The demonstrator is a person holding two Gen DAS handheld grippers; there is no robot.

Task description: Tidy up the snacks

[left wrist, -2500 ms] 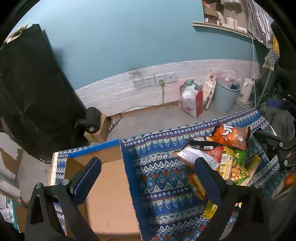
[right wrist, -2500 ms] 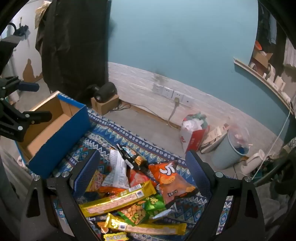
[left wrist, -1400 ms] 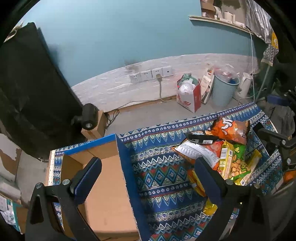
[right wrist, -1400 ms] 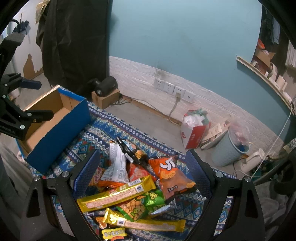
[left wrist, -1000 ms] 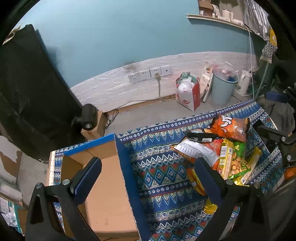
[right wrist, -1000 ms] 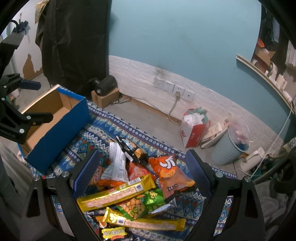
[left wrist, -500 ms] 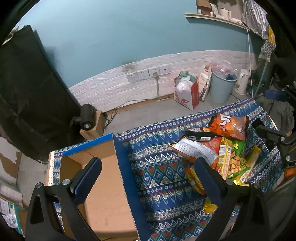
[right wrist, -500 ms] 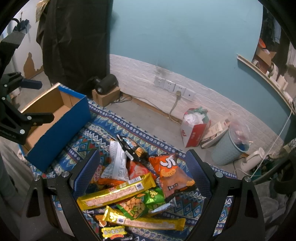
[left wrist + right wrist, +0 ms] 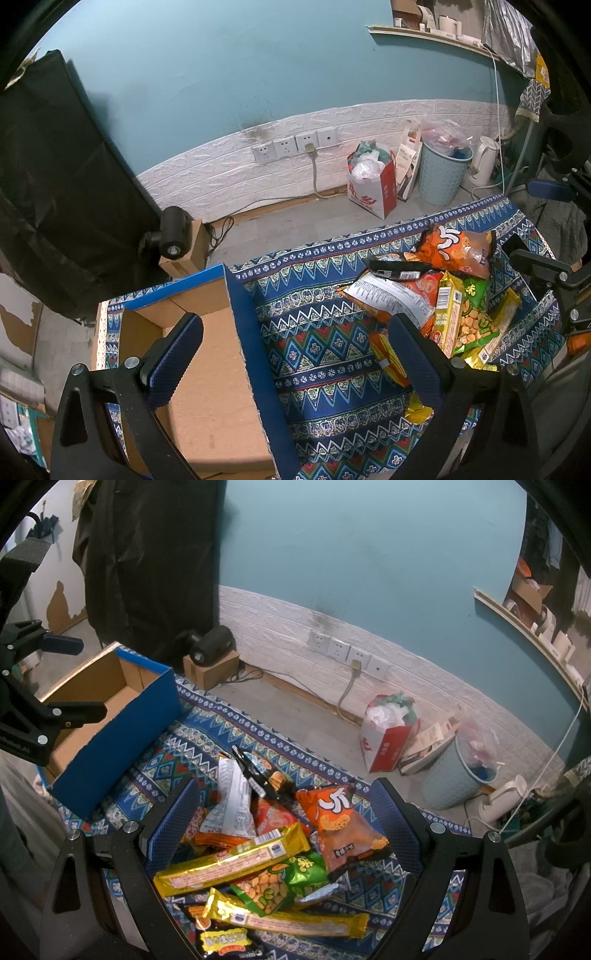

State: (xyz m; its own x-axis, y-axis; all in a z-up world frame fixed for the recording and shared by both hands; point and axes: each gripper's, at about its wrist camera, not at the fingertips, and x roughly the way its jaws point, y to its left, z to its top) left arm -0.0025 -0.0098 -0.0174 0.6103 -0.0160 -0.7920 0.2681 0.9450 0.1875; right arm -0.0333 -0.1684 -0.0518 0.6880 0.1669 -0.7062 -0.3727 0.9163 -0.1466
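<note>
The left hand-held gripper (image 9: 295, 354) hangs above the worktop (image 9: 314, 343) with its blue fingers (image 9: 173, 354) spread wide apart and nothing between them; one finger sits over the box (image 9: 207, 373), the other over the edge of the snack pile. The box is open cardboard with blue outer walls and stands at the left end of the patterned cloth, with no snacks visible in the part of its floor that shows. The right hand-held gripper (image 9: 284, 819) is likewise wide apart and holds nothing, poised over the snacks, which lie in a loose heap at the right end of the cloth, well apart from the box. On top of the heap lies a long gold bar (image 9: 232, 860), crossing a green peanut bag (image 9: 280, 878); a second gold bar (image 9: 288, 919) lies nearer the camera. An orange chip bag (image 9: 343, 827) rests on the right side of the heap, a white-backed packet (image 9: 231, 805) on the left, and a black packet (image 9: 255, 775) leans across the far side. Beyond the worktop, on the floor by the wall, stand a red paper bag (image 9: 388, 742) and a pale bin (image 9: 458, 775)
</note>
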